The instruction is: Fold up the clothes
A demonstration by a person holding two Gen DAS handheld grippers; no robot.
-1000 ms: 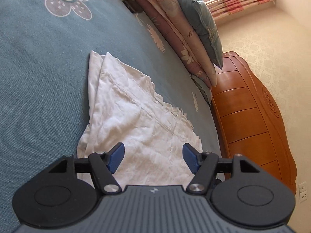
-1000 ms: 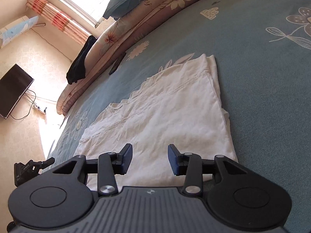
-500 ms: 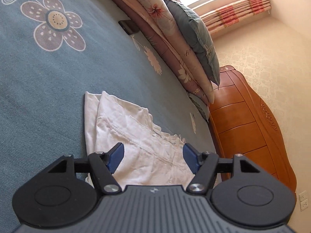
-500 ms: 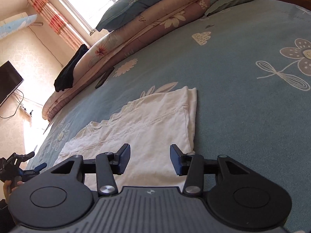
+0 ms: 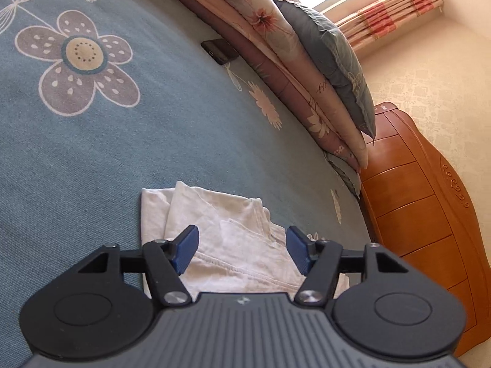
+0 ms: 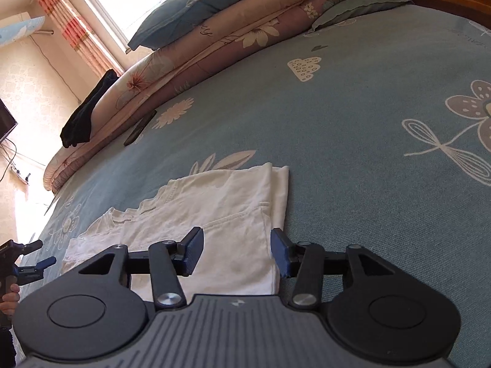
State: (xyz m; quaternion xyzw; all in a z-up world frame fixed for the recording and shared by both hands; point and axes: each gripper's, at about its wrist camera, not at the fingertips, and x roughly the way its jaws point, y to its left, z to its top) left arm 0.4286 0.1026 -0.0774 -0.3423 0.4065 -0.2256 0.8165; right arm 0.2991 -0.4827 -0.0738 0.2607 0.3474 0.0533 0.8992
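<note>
Nothing sits between either pair of jaws: my left gripper is closing slightly, my right gripper holds apart. Just ahead and below lies the white garment, folded flat on the bed. Both grippers have pulled back from it, so this fold looks finished. Its near edge is hidden beneath my grippers; another fold may follow.
</note>
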